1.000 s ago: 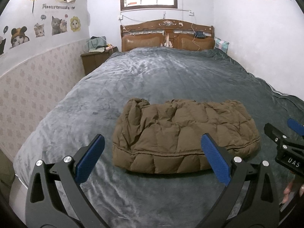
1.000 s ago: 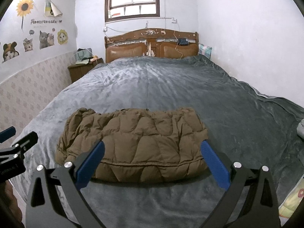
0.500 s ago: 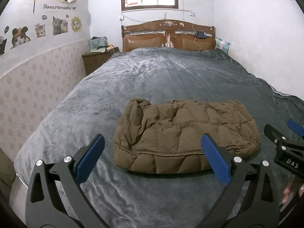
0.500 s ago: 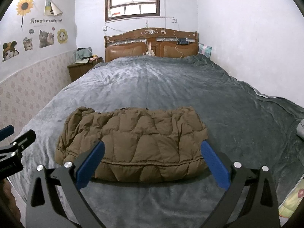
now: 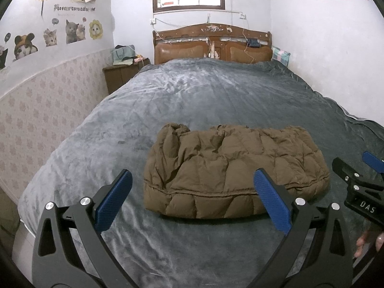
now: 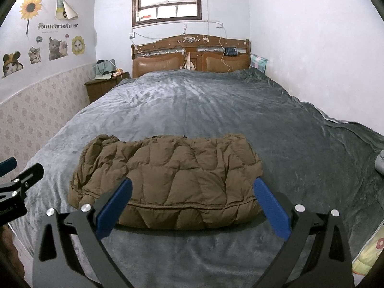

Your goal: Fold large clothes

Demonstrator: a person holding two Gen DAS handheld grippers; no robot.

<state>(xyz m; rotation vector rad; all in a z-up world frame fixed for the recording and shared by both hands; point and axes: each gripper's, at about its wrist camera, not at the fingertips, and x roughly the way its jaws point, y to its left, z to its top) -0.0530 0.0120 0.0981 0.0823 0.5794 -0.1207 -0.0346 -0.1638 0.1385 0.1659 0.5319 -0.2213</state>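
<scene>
A brown quilted puffer jacket (image 5: pixel 230 170) lies folded into a compact rectangle on the grey bed blanket (image 5: pixel 204 100), near the foot of the bed. It also shows in the right wrist view (image 6: pixel 168 180). My left gripper (image 5: pixel 192 192) is open and empty, held back from the jacket's near left part. My right gripper (image 6: pixel 192 199) is open and empty, just short of the jacket's near edge. The right gripper's tip shows at the right of the left wrist view (image 5: pixel 352 180). The left gripper's tip shows at the left of the right wrist view (image 6: pixel 21 180).
A wooden headboard (image 5: pixel 212 43) stands at the far end of the bed. A nightstand (image 5: pixel 122 72) with bags is at the far left. Walls run close along both sides. A grey and yellow cloth (image 6: pixel 374 240) lies at the bed's right edge.
Both grippers have drawn back slightly from the jacket and stay open. The jacket has not moved.
</scene>
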